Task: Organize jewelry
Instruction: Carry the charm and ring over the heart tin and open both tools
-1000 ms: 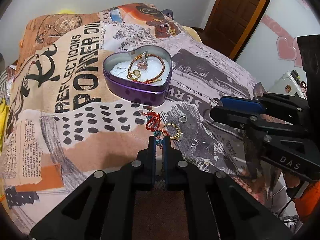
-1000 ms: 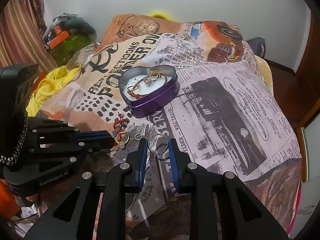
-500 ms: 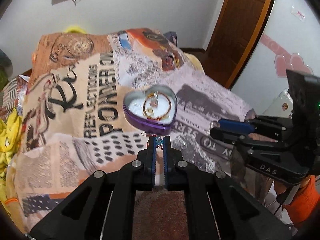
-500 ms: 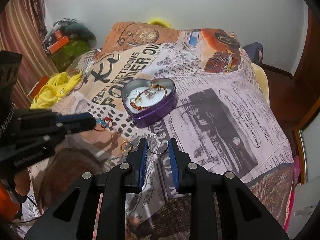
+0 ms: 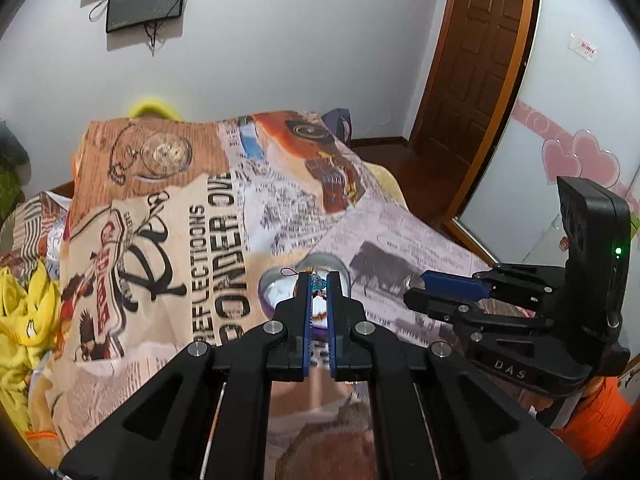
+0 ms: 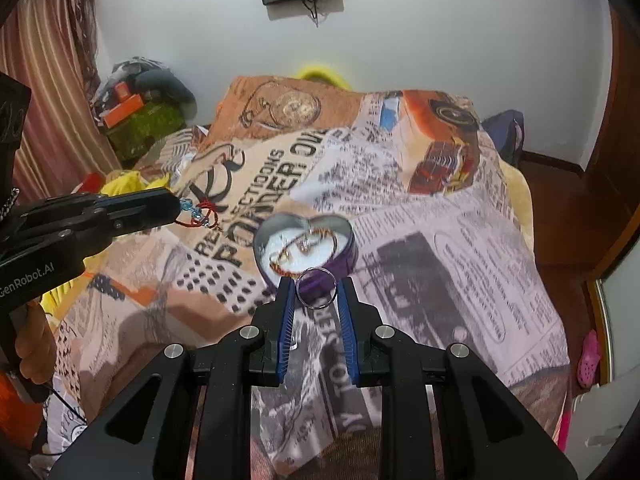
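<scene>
Blue-padded left gripper (image 5: 318,282), low centre of its view, pinches a red cord charm with blue beads (image 6: 200,214) above the bed. Right gripper (image 6: 315,290) clamps a silver ring (image 6: 315,288). Beyond sits a purple heart-shaped tin (image 6: 344,258) holding a gold-and-red bangle (image 6: 296,250) on a bedspread (image 6: 440,248) printed "REFLECTIONS". Gripper bodies read "DAS" and "GenRobot.AI".

I see a bed covered by a printed spread (image 6: 420,216) with newsprint, big lettering, a pocket watch and an orange car. On it sits a purple heart-shaped tin (image 6: 344,254), open, white-lined, with a wire bangle (image 6: 298,254) and small pieces inside. From the left wrist view the tin's rim (image 5: 280,276) shows mid-bed. Yellow cloth (image 5: 24,312) lies at the bed's left edge.
</scene>
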`<state>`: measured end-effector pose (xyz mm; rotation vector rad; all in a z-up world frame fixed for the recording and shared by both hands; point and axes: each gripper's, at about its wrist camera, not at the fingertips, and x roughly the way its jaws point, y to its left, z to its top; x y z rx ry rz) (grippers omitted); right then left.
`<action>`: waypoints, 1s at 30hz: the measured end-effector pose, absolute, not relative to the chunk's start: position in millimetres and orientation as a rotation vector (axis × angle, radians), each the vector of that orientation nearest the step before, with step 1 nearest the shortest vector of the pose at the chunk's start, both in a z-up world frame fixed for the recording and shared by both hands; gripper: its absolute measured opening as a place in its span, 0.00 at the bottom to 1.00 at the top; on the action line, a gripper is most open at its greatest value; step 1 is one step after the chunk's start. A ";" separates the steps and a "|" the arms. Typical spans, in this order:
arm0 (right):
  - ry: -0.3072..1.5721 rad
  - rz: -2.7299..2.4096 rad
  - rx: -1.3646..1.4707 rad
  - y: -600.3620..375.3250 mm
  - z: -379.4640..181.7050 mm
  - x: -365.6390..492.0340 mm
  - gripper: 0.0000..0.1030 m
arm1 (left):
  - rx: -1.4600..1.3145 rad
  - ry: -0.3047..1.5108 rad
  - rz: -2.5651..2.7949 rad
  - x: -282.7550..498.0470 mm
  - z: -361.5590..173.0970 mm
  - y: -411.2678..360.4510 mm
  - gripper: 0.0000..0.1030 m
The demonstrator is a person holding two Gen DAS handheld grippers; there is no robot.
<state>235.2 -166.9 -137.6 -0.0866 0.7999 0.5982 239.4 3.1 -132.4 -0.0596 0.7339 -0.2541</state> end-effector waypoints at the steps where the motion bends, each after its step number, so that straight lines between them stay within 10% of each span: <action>1: 0.793 0.599 -0.085 -166.1 -135.7 237.1 0.19 | -0.058 0.727 -0.254 241.9 -130.4 2.8 0.05; 30: 0.883 0.656 -0.109 -126.4 -174.1 284.6 0.19 | -0.107 0.886 -0.249 311.3 -192.7 5.7 0.05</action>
